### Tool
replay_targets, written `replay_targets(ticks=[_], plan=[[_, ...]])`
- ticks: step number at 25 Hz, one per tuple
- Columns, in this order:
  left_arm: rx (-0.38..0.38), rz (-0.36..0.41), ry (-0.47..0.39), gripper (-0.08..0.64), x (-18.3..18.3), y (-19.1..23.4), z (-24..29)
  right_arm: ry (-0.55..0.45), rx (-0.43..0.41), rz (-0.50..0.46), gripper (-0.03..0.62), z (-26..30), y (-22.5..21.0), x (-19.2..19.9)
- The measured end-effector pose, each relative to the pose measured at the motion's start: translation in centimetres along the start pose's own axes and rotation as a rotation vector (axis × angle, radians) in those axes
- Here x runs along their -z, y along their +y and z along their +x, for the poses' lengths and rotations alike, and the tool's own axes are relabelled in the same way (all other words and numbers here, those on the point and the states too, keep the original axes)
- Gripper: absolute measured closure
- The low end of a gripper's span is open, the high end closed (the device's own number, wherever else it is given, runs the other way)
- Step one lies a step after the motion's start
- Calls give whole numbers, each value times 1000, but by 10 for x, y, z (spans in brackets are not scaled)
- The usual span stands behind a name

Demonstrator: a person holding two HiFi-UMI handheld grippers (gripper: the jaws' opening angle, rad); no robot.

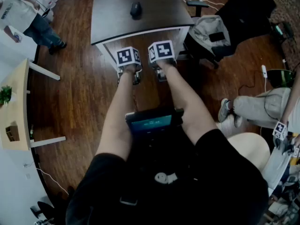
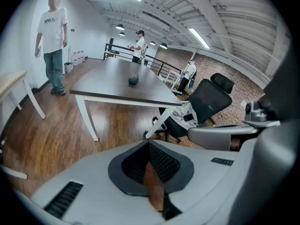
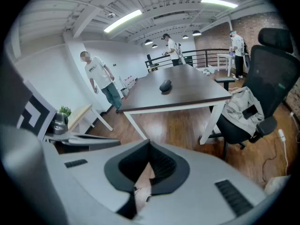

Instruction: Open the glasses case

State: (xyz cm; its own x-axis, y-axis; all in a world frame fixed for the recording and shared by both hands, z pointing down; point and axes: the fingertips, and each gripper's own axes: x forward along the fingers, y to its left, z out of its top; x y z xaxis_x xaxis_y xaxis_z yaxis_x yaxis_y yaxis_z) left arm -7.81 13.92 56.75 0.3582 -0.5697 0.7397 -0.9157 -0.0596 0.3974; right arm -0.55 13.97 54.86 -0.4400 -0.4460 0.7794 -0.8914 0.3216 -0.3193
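Left gripper (image 2: pixel 149 159) is closed w/ nothing btwn its pads; only floor shows past the tips. Right gripper (image 3: pixel 149 156) is the same: jaws together, empty. Glasses case (image 1: pixel 136 9) is the small dark oval lying on the dark table (image 1: pixel 112 18), far from the person and well apart from both tools, roughly mid-width of the top.

Jaws are prob. kept together b/c there's nothing to grip yet. This reads as a start pose, w/ the task not begun and the case lid down as far as can be made out.

Both forearms are stretched fwd, near-parallel and close together, so the grippers sit side by side just short of the table's near edge. Both tilt down toward the floor, below table level, marker cubes on top. To reach the case they'd need to lift and go farther over the tabletop.
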Motion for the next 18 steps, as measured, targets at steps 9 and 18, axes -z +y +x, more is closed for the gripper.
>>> replay_targets(ticks=[9, 18], plan=[[22, 2, 23, 560, -1, 36, -6, -25, 21, -14, 583, 23, 38, -5], [-13, 2, 78, 560, -11, 63, 7, -38, 41, -15, 583, 44, 37, -31]])
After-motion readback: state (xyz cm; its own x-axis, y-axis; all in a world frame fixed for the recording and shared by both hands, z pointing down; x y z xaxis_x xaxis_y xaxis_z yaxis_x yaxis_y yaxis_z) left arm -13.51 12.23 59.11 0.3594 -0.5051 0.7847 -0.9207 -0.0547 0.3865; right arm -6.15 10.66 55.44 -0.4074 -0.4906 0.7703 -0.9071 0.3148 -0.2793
